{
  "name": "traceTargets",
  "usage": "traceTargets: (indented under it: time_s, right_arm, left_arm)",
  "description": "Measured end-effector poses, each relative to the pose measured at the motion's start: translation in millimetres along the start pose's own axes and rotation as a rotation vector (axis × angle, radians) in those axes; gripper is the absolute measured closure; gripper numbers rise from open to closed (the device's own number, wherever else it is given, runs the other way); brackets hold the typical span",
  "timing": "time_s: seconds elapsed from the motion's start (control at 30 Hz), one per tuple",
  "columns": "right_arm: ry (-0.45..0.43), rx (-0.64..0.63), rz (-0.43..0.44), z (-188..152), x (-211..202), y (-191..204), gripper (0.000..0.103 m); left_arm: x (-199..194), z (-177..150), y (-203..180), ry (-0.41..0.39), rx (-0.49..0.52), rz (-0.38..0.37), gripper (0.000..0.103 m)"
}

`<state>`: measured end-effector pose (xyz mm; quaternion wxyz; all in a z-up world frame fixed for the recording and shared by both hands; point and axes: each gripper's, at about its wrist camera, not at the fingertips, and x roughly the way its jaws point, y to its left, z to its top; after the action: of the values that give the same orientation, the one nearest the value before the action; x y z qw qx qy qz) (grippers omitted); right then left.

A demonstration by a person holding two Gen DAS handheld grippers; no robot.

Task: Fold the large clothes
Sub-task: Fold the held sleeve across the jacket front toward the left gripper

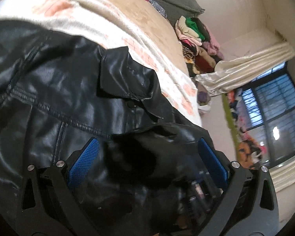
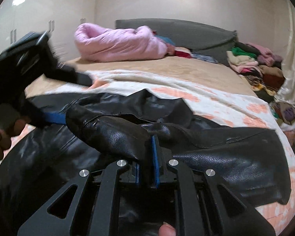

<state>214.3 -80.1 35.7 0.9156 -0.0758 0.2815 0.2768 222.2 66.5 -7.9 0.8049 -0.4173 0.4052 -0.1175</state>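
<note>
Black leather jacket [image 2: 226, 157] lies spread across a white blanket with orange print [image 2: 236, 106] on the bed, directly ahead of and beneath both tools. Right gripper [image 2: 147, 153]: jaws clenched, blue pads nearly together, pinching a raised fold of the jacket's leather that humps up and away to the left of the fingers. Jacket panel extends flat to the right of this tool, with its edge resting on the blanket. Left gripper [image 1: 145, 147]: jaws spread wide, blue pads [image 1: 84, 161] well apart; dark jacket material sits between them, blurred, and neither pad visibly presses on it. Seen from the right wrist view, the left gripper [image 2: 55, 118] stands to the left, its pad low against the jacket, motion-blurred, with fingertips of a hand [image 2: 0, 139] just below it. Jacket collar or lapel flap [image 1: 127, 78] lies ahead of the left tool. Farther ahead of the right tool: a pink padded coat [image 2: 118, 43] at the far end of the bed and a pile of mixed clothes [image 2: 255, 63] to the far right.
</note>
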Motion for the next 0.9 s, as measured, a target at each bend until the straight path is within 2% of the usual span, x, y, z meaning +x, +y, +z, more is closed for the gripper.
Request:
traceTargets:
  time_s: [0.1, 0.17, 0.27, 0.33, 0.4, 0.5, 0.6, 0.7, 0.77, 0.8, 0.83, 0.87, 0.9]
  right_arm:
    - [0.026, -0.032, 0.056, -4.6, 6.4, 19.3, 0.091]
    - [0.073, -0.07, 0.095, -8.8, 13.9, 33.4, 0.091]
    - [0.177, -0.152, 0.109, -17.8, 26.2, 50.0, 0.07]
    - [0.242, -0.184, 0.113, -23.3, 32.7, 55.7, 0.032]
    - [0.266, -0.197, 0.131, -25.9, 33.1, 57.8, 0.022]
    - [0.246, -0.173, 0.17, -20.4, 22.2, 50.7, 0.016]
    - [0.176, -0.095, 0.215, -8.4, 0.7, 28.5, 0.014]
    - [0.113, 0.019, 0.207, 2.3, -17.0, -3.5, 0.013]
    - [0.08, 0.093, 0.168, 5.8, -24.9, -26.7, 0.013]
    - [0.07, 0.122, 0.147, 7.0, -26.2, -36.4, 0.013]
    - [0.062, 0.148, 0.129, 7.3, -27.8, -44.7, 0.013]
    - [0.055, 0.188, 0.112, 7.2, -29.8, -55.6, 0.014]
    - [0.051, 0.207, 0.105, 7.6, -30.1, -61.0, 0.015]
  left_arm:
    - [-3.7, -3.6, 8.3, 0.003, -0.003, 0.009, 0.009]
    - [-5.5, -7.2, 13.3, 0.01, -0.009, 0.013, 0.009]
    - [-8.4, -12.2, 23.4, 0.018, -0.038, 0.033, 0.009]
    - [-12.3, -15.8, 29.3, 0.016, -0.041, 0.057, 0.009]
    - [-15.7, -18.8, 34.7, 0.014, -0.035, 0.077, 0.009]
    - [-13.7, -20.2, 42.3, 0.035, -0.035, 0.099, 0.009]
    - [-7.1, -24.8, 48.1, 0.06, -0.039, 0.139, 0.009]
    - [-2.7, -29.4, 51.1, 0.068, -0.027, 0.178, 0.009]
    - [-1.8, -30.2, 48.2, 0.059, -0.014, 0.19, 0.009]
    - [-0.8, -30.1, 45.7, 0.054, -0.003, 0.183, 0.011]
    - [0.8, -30.9, 43.2, 0.055, 0.005, 0.179, 0.026]
    - [4.2, -31.7, 39.8, 0.058, 0.014, 0.18, 0.046]
    - [7.8, -32.7, 35.7, 0.064, 0.03, 0.188, 0.051]
